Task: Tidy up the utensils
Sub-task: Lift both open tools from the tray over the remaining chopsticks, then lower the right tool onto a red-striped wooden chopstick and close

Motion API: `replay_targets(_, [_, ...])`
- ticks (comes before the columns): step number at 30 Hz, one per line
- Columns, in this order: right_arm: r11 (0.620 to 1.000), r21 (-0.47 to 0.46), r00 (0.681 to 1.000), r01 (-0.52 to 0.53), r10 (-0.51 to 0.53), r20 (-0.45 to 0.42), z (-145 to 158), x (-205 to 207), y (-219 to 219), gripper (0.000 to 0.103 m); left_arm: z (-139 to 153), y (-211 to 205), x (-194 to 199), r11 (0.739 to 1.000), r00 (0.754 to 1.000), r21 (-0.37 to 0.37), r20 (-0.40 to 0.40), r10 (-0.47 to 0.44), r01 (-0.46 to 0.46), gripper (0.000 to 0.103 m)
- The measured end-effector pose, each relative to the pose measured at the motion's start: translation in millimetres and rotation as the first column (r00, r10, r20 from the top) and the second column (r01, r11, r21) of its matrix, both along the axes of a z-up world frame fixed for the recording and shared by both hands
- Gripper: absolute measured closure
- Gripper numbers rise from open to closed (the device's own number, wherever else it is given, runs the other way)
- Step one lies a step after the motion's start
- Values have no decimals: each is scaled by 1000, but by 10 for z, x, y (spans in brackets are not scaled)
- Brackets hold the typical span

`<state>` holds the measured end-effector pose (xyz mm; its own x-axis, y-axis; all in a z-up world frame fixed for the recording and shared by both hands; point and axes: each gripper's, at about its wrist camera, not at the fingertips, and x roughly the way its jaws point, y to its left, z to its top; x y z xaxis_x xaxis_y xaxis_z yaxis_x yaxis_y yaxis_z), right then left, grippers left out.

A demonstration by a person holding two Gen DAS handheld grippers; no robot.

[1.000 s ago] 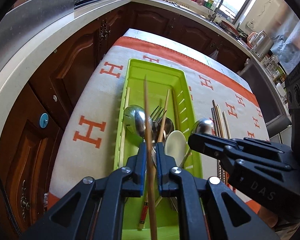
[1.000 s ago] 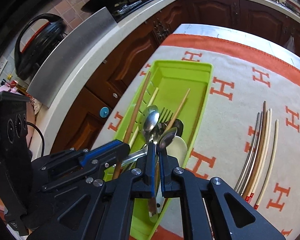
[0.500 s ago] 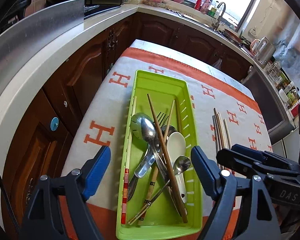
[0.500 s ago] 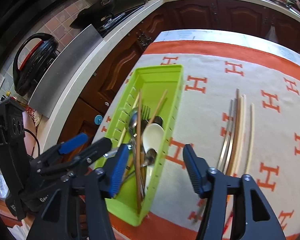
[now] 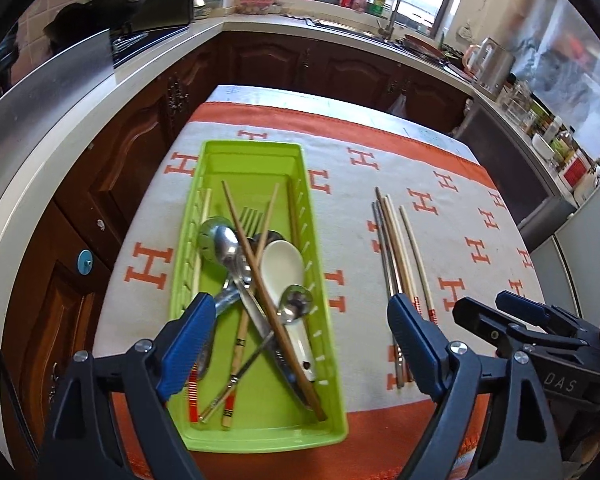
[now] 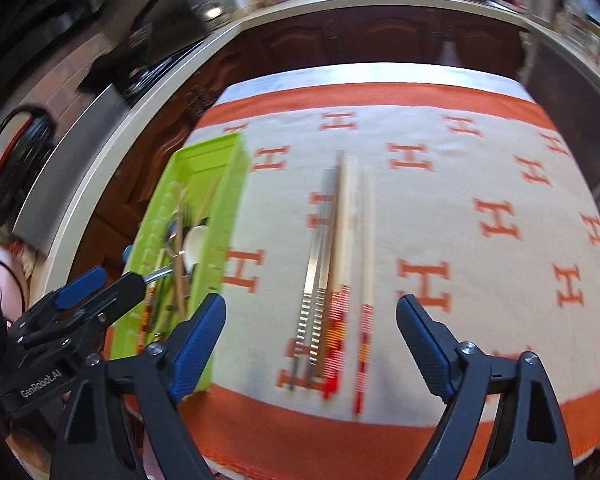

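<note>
Both the left gripper [image 5: 300, 336] and right gripper [image 6: 310, 334] are wide open and empty, and the thin, stiff, slippery chopsticks [image 6: 332, 248] look easiest to pinch mid-stick.

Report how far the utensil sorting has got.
Done: a row of chopsticks lies sorted side by side on the cloth. In hand: nothing; the left gripper and right gripper are both open and empty. Left: the green tray holds a crossed jumble of wooden chopsticks, metal spoons, a fork and a white spoon.
</note>
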<state>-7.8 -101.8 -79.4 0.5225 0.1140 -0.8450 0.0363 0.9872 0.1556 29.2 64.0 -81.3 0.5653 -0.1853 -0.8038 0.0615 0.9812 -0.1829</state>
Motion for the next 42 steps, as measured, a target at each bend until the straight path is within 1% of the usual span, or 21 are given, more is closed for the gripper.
replay_targets(3, [997, 42, 997, 70, -71, 25, 20, -132, -262, 14, 17, -149, 5, 1000, 1000, 17, -5, -26, 26, 16])
replay_targets(5, [995, 42, 995, 94, -95, 21, 26, -161, -380, 14, 23, -242, 11, 999, 999, 28, -10, -43, 44, 14])
replay_targets(7, [997, -8, 997, 82, -82, 12, 27, -155, -435, 14, 26, -338, 26, 997, 998, 40, -17, -60, 61, 12])
replay_targets(9, [995, -84, 998, 60, -60, 1, 3, -154, -460, 14, 27, -450, 51, 995, 996, 61, -21, -81, 82, 12])
replay_targets(12, [994, -103, 999, 44, -45, -3, -30, -154, -490, 16, 6, -581, 95, 990, 994, 94, -33, -106, 108, 12])
replay_targets(16, [995, -92, 999, 36, -38, -18, -146, -118, -572, 34, -59, -734, 168, 984, 992, 124, -49, -120, 125, 12])
replay_targets(17, [996, -85, 999, 35, -37, -23, -200, -86, -585, 37, -77, -752, 178, 983, 991, 131, -52, -120, 126, 12])
replay_targets(21, [997, -77, 999, 9, -12, -49, -429, 18, -612, 40, -161, -802, 217, 979, 991, 159, -64, -119, 128, 12])
replay_targets(26, [998, -51, 996, -46, 42, -79, -688, 128, -536, 49, -233, -797, 252, 979, 991, 167, -80, -106, 118, 13])
replay_targets(29, [996, -56, 994, -69, 64, -85, -773, 180, -468, 53, -249, -803, 261, 978, 991, 174, -78, -104, 116, 14])
replay_targets(31, [994, -76, 994, -85, 78, -82, -808, 215, -412, 57, -258, -818, 267, 976, 991, 180, -75, -108, 120, 17])
replay_targets(33, [988, -124, 994, -97, 89, -67, -829, 235, -343, 61, -268, -833, 281, 976, 991, 181, -78, -111, 124, 20])
replay_targets(35, [979, -172, 993, -110, 102, -56, -844, 257, -283, 62, -282, -844, 291, 976, 990, 177, -84, -113, 127, 24])
replay_targets(39, [959, -256, 992, -126, 122, -31, -876, 281, -188, 66, -295, -888, 302, 974, 989, 180, -88, -121, 136, 25])
replay_targets(41, [960, -255, 994, -113, 112, -20, -875, 290, -210, 74, -284, -918, 310, 973, 988, 181, -84, -127, 141, 25])
replay_targets(42, [961, -257, 995, -101, 101, -16, -869, 288, -237, 84, -276, -934, 315, 973, 988, 181, -83, -130, 143, 26])
